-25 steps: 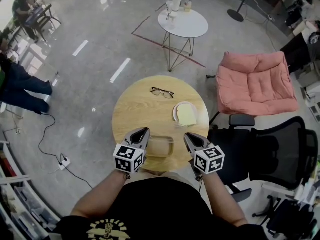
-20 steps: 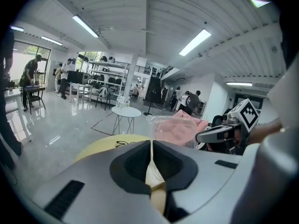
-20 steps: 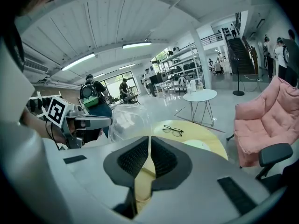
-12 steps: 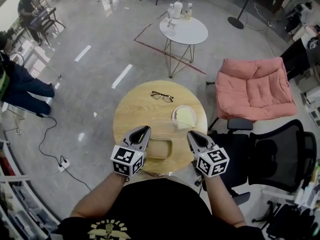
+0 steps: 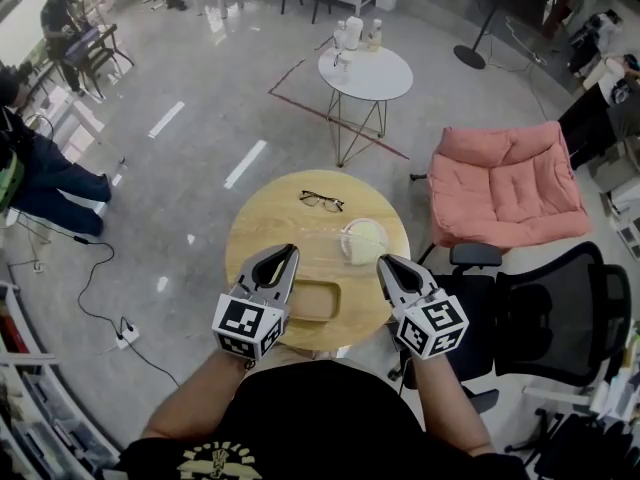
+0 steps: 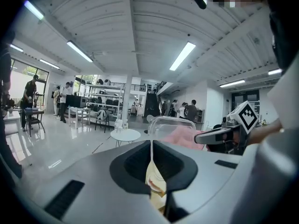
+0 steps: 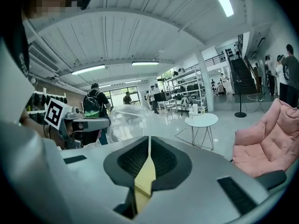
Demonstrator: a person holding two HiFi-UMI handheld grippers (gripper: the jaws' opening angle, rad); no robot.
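Observation:
A clear plastic lid point(image 6: 173, 127) hangs in the air between my two grippers and also shows in the right gripper view point(image 7: 124, 120). My left gripper point(image 5: 283, 256) point(image 6: 152, 141) is shut on one edge of it. My right gripper point(image 5: 388, 264) point(image 7: 149, 139) is shut on the opposite edge. Both point forward and upward above the near half of the round wooden table point(image 5: 280, 223). Below them a shallow clear tray point(image 5: 316, 300) rests on the table. A white plate with a sandwich point(image 5: 362, 240) sits just ahead of the right gripper. Black-framed glasses point(image 5: 321, 201) lie further back.
A pink cushioned chair point(image 5: 510, 183) stands to the right of the table and a black office chair point(image 5: 545, 313) at the near right. A small white table point(image 5: 365, 73) with bottles is further off. A cable and power strip point(image 5: 125, 333) lie on the floor at left.
Both grippers have risen and tilted upward with the clear lid. The wooden table, glasses and plate have dropped out of both gripper views. The tray now shows uncovered on the table.

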